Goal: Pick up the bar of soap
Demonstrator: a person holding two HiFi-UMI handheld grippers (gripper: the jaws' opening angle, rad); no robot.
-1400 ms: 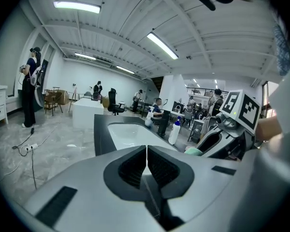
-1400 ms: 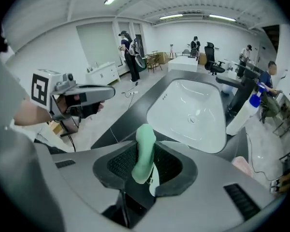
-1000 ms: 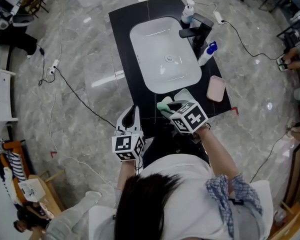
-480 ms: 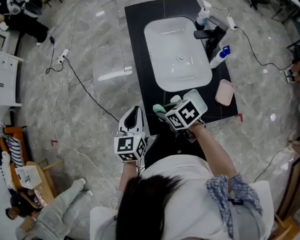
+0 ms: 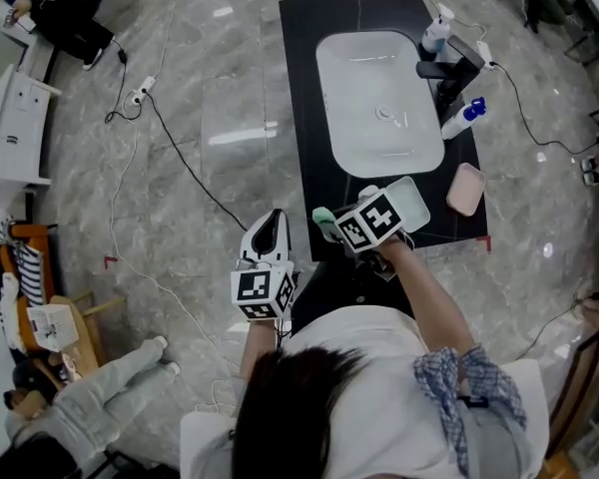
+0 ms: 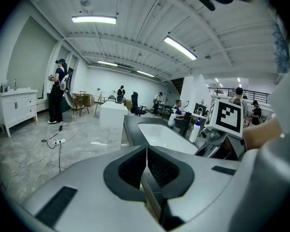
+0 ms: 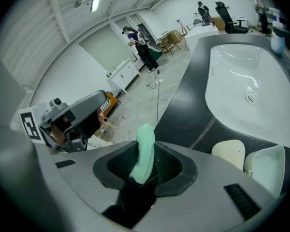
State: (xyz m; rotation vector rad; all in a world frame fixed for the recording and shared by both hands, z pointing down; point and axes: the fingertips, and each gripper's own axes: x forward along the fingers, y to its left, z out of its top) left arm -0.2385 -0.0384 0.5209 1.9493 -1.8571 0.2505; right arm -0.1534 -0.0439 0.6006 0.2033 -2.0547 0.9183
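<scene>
Pinching the green soap (image 7: pixel 145 141) on edge between its pads, the right gripper (image 7: pixel 143 172) is held over the counter (image 7: pixel 186 108), the bar seemingly lifted clear. A pale dish (image 7: pixel 267 170) is seen at 4 o'clock of the soap and the basin (image 7: pixel 251 71) at 1 o'clock. The left gripper (image 6: pixel 146 164), at 8 o'clock of the right one in the head view, is pressed together on nothing. The pick-up is judged done; only carrying may be left.
</scene>
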